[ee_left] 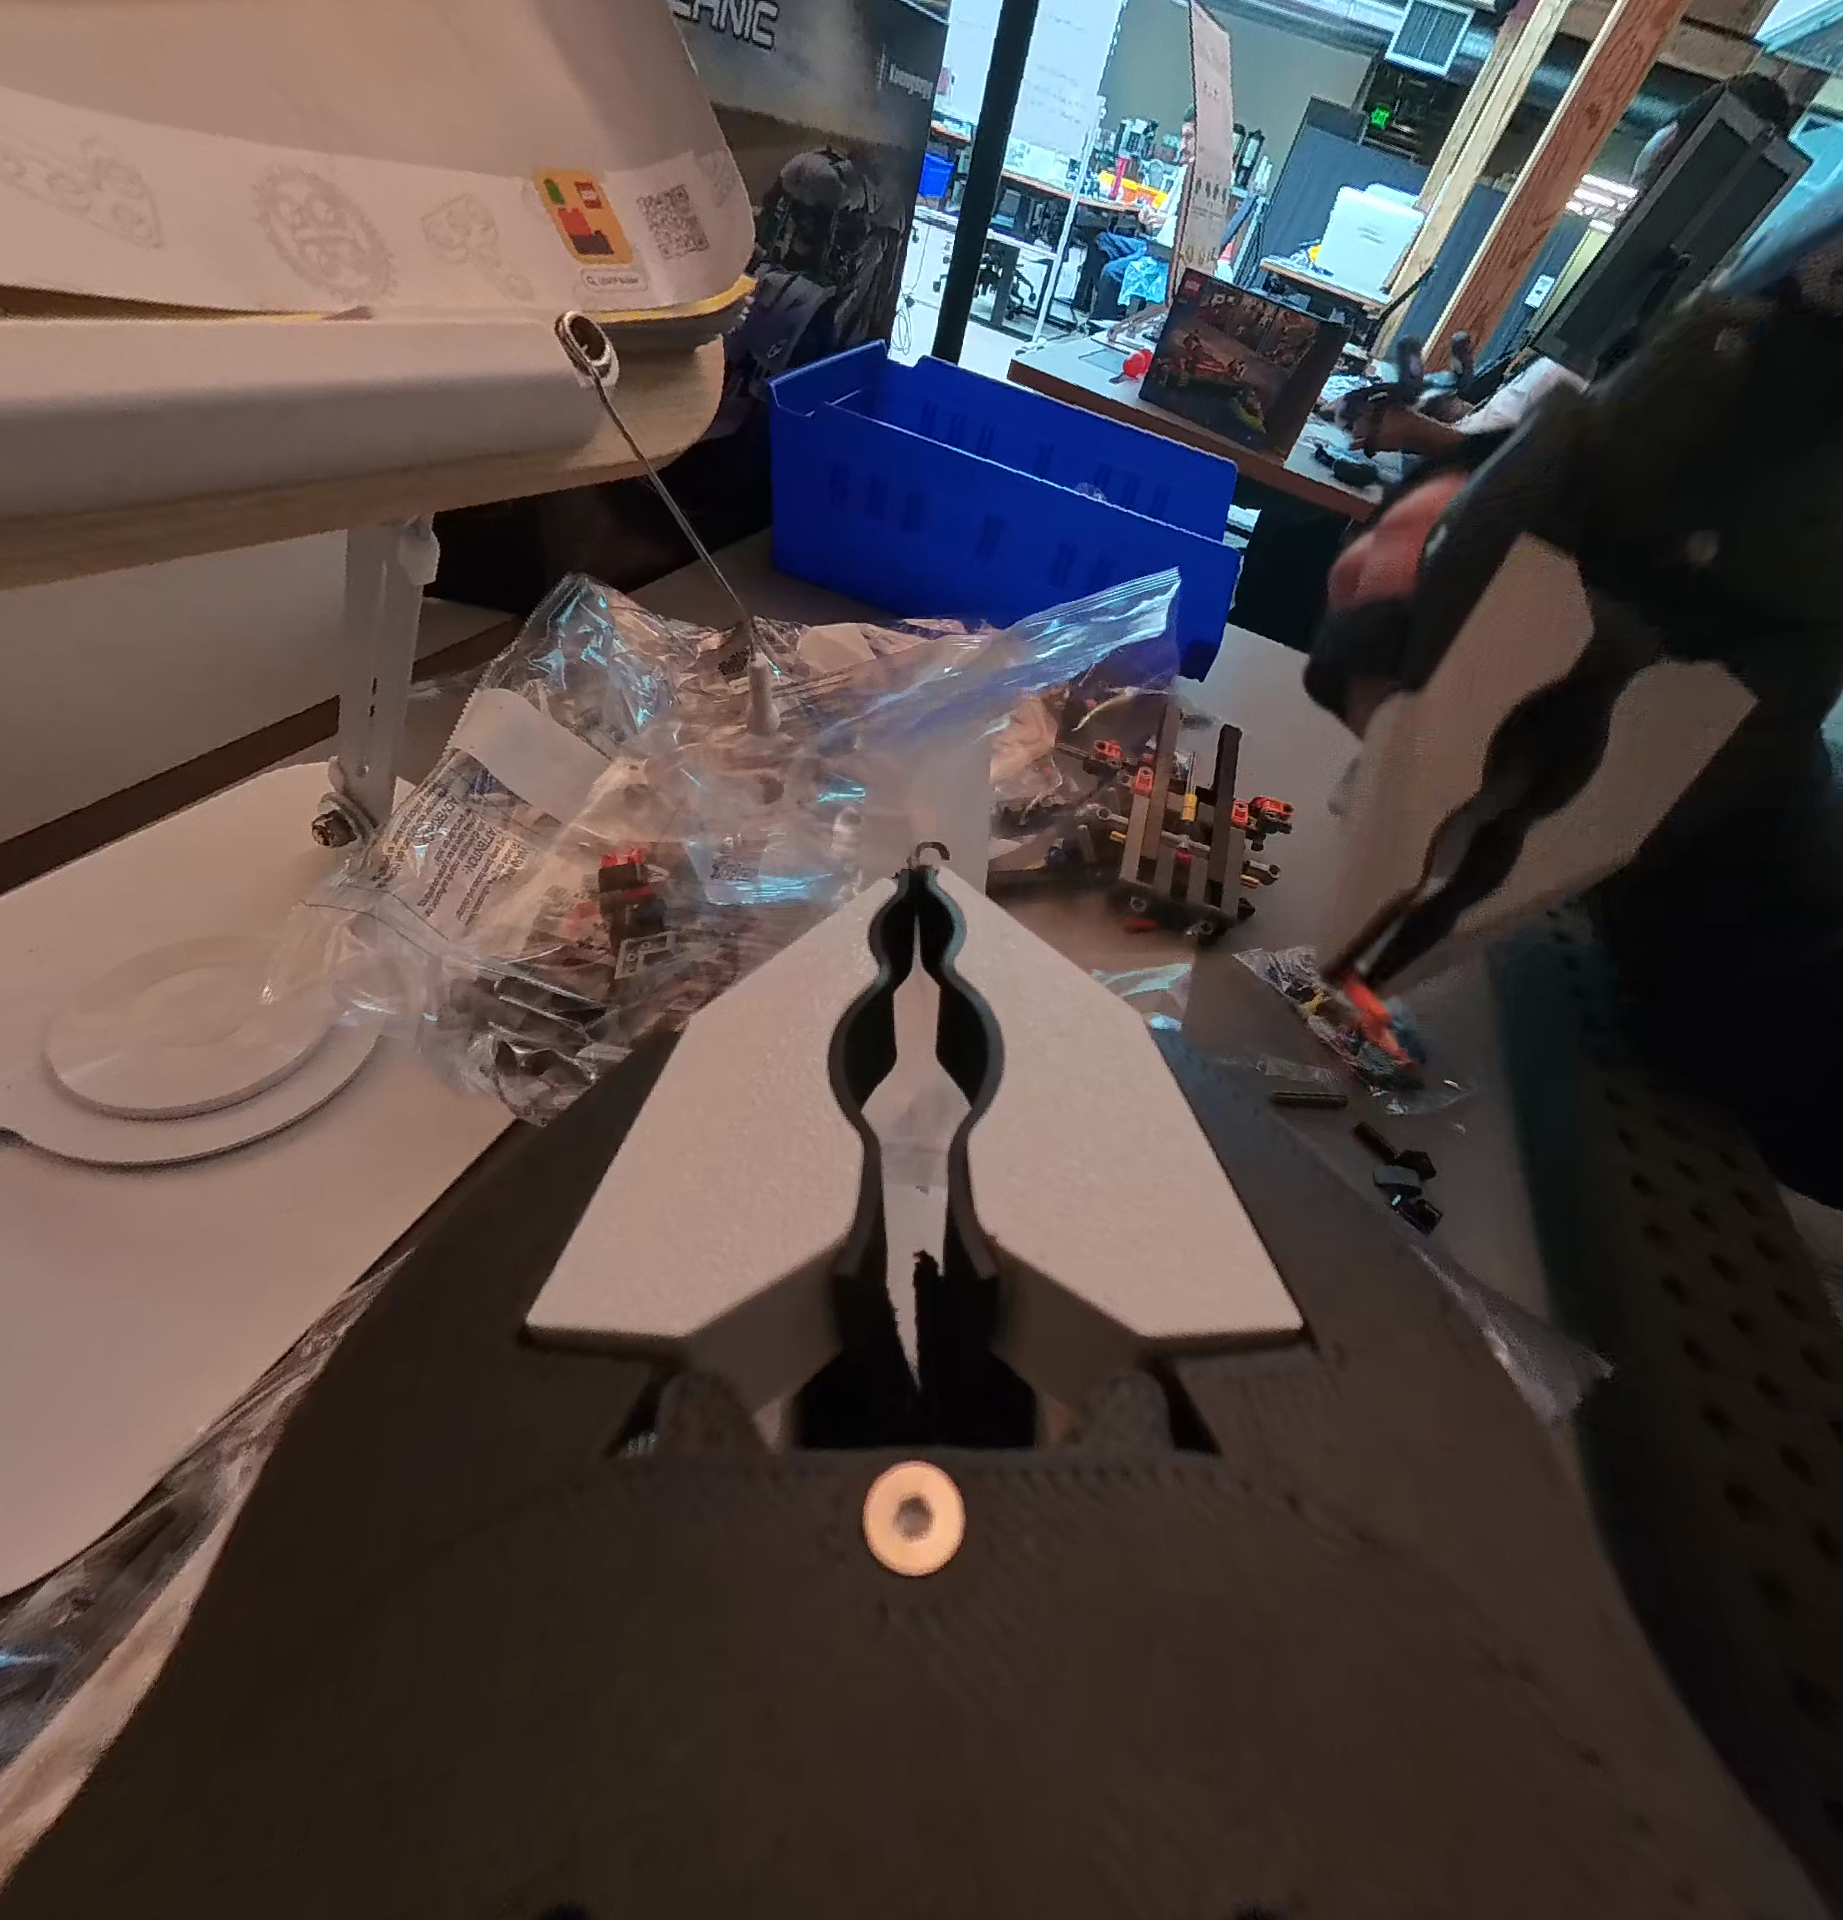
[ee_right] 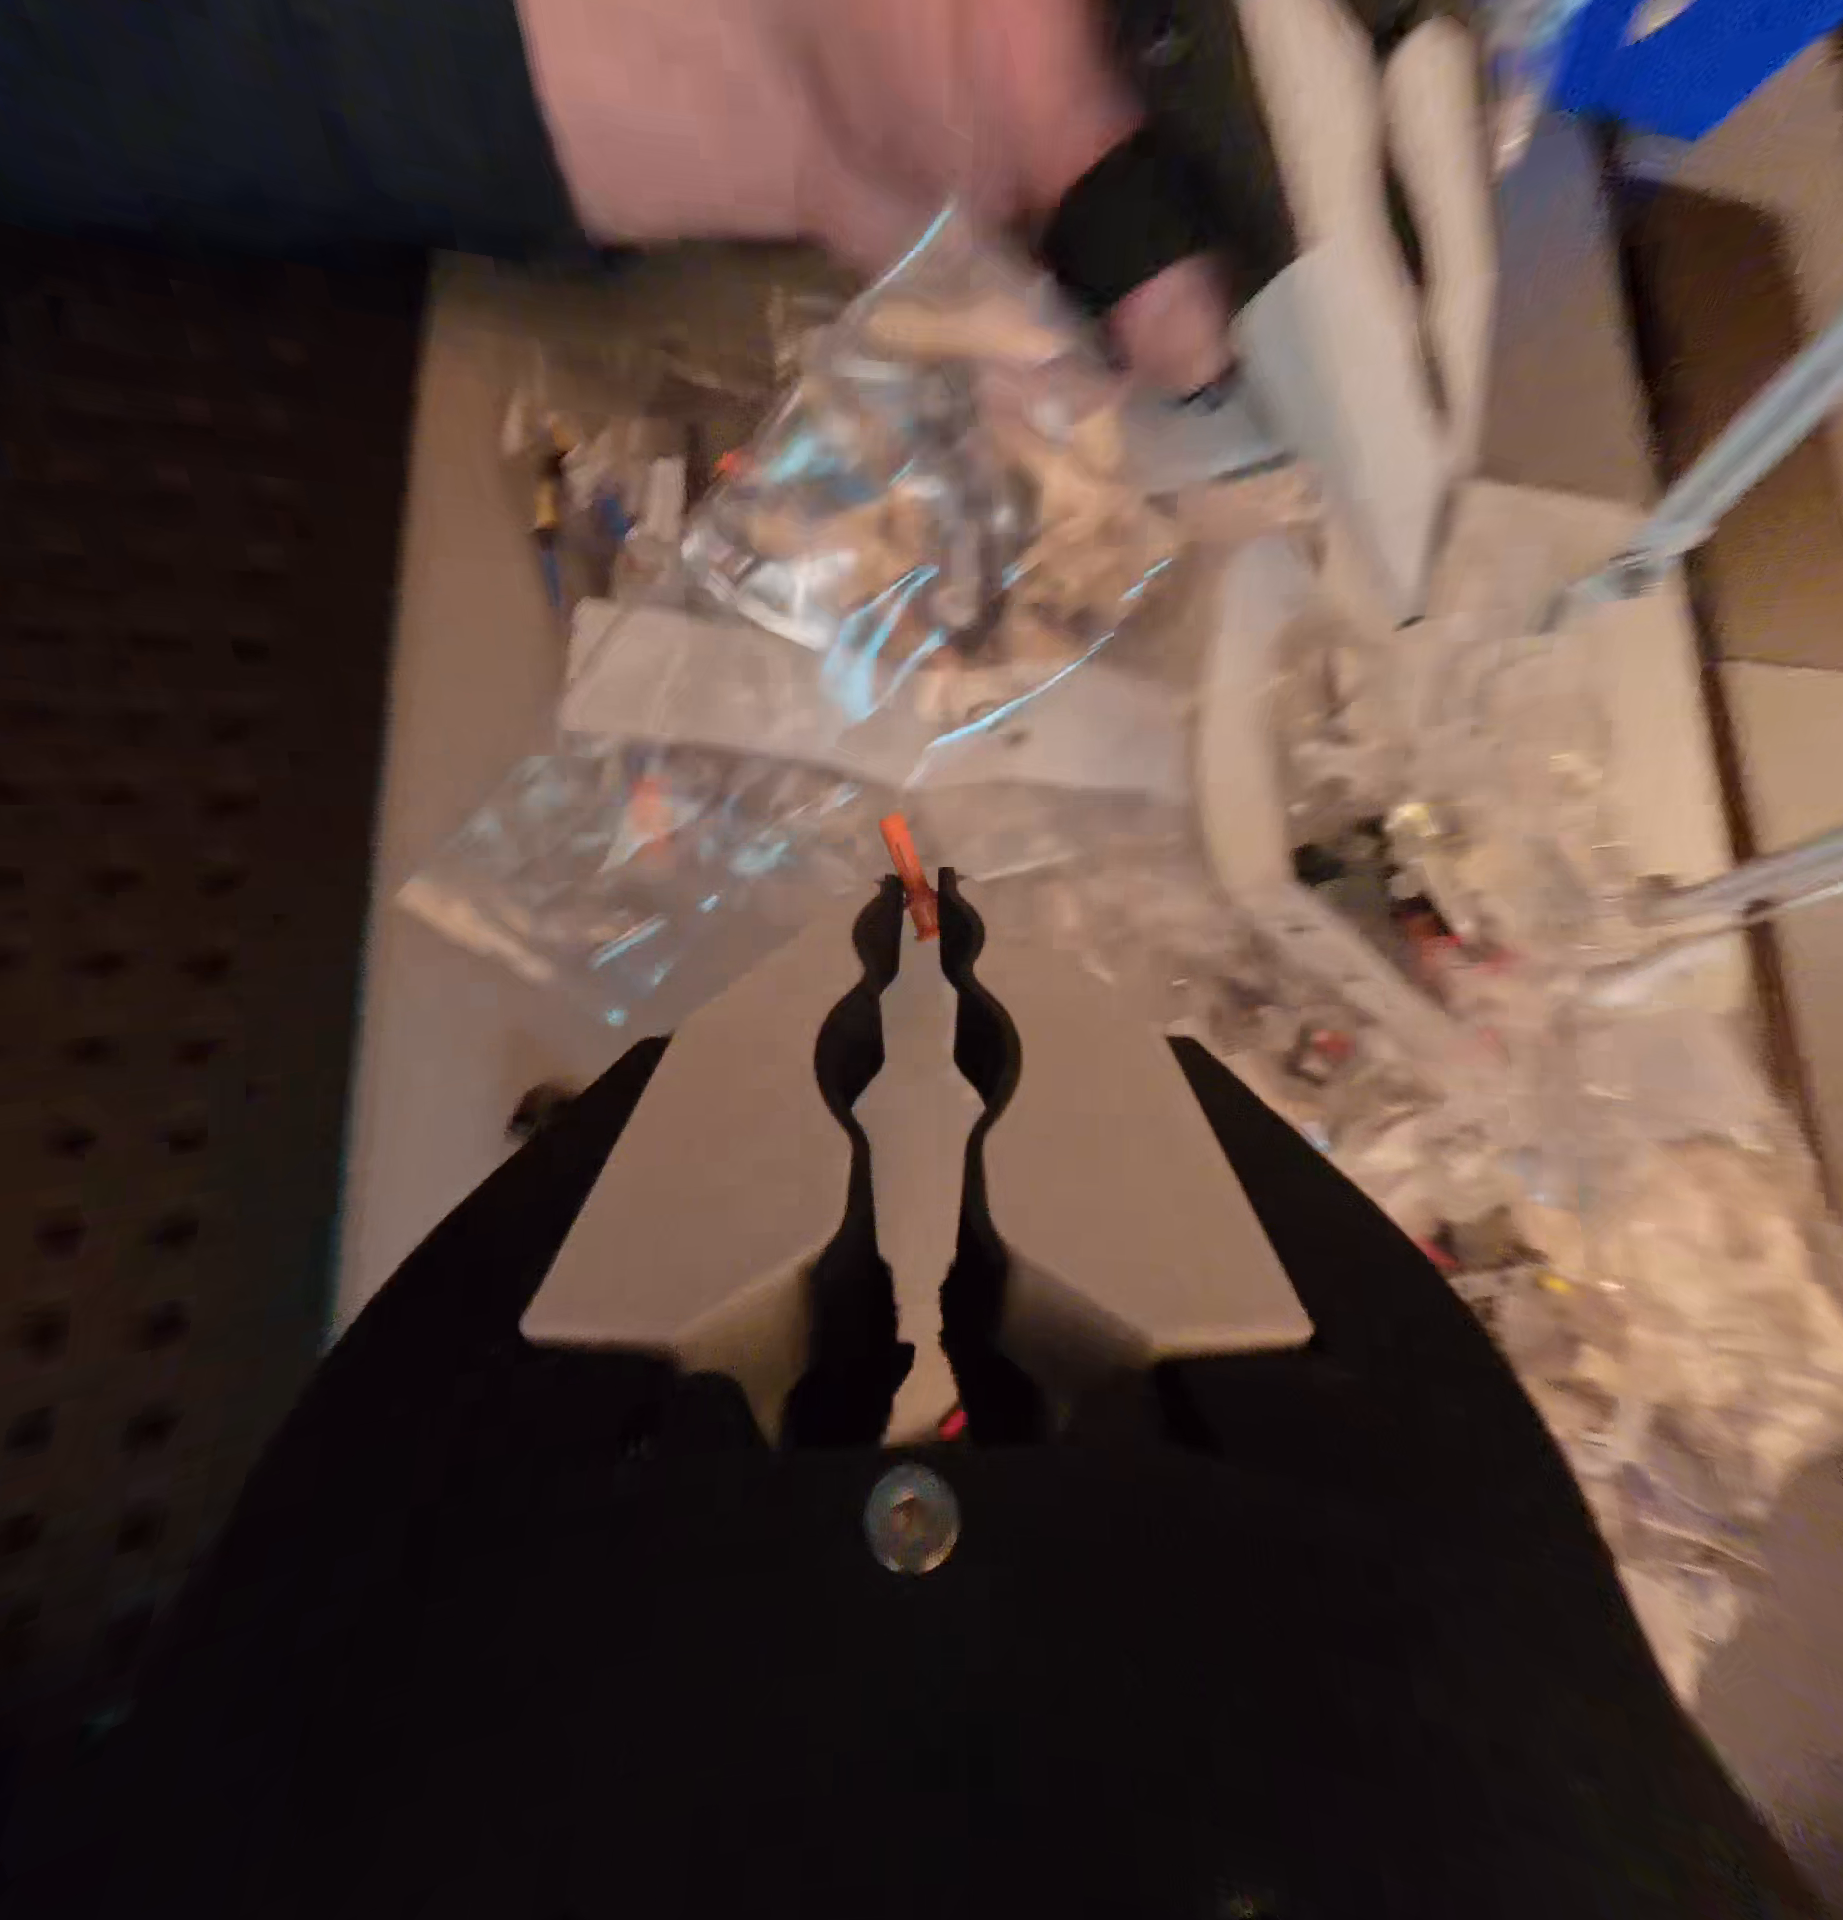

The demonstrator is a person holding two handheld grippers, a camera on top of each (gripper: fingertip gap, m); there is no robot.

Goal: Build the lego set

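Observation:
My left gripper (ee_left: 919, 883) is shut; a tiny dark piece (ee_left: 930, 852) pokes out of its tips, above clear bags of Lego parts (ee_left: 636, 831). A partly built grey and black Lego frame (ee_left: 1187, 831) with orange pins lies on the table beyond it. My right gripper (ee_right: 917, 883) is shut on a small orange pin (ee_right: 909, 868). In the left wrist view it shows blurred at the right (ee_left: 1358, 977), tips low over a small open bag of parts (ee_left: 1353, 1029). The right wrist view is motion-blurred.
The instruction booklet (ee_left: 273, 208) rests on a white stand (ee_left: 190, 1029) at the left. A blue bin (ee_left: 1000, 520) stands behind the bags. Loose black pieces (ee_left: 1400, 1164) lie near a black perforated mat (ee_left: 1675, 1195). More bags (ee_right: 896, 520) and a hand (ee_right: 792, 104) show in the right wrist view. About 11 cm separates my left fingertips from my right.

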